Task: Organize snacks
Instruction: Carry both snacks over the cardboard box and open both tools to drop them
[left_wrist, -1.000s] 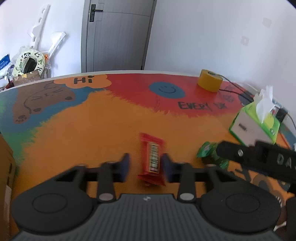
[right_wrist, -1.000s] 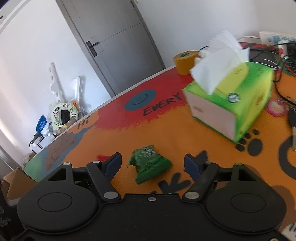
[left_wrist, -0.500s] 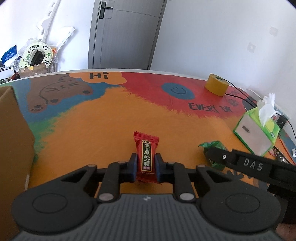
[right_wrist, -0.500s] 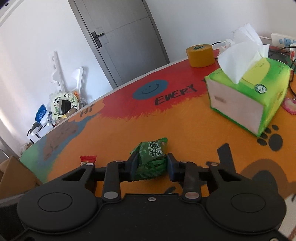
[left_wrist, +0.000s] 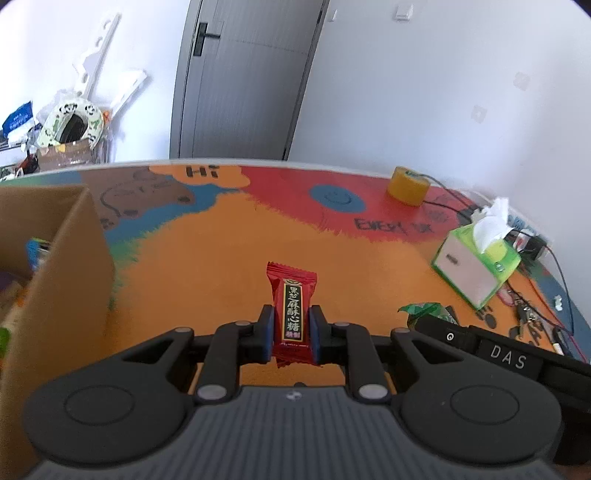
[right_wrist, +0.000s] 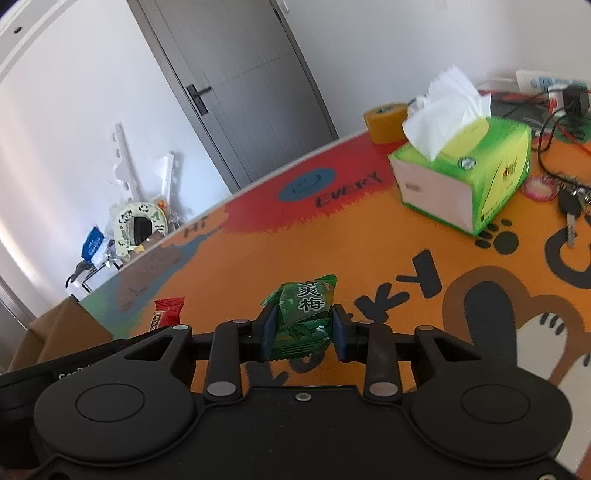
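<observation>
Currently left gripper (left_wrist: 291, 338) jaws clench a red candy packet (left_wrist: 291, 308); right gripper (right_wrist: 301, 336) jaws, just closed, pinch a green plum-candy packet (right_wrist: 303, 317). Both clear the tabletop (left_wrist: 221, 266). Cardboard box (left_wrist: 62, 258) nearby; drop-off pending.

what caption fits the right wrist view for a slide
Right gripper clamps a green plum candy above the orange table mat.

A home room: cartoon table mat (left_wrist: 221, 266), tissue box (right_wrist: 461, 184), grey door (left_wrist: 240, 81).
</observation>
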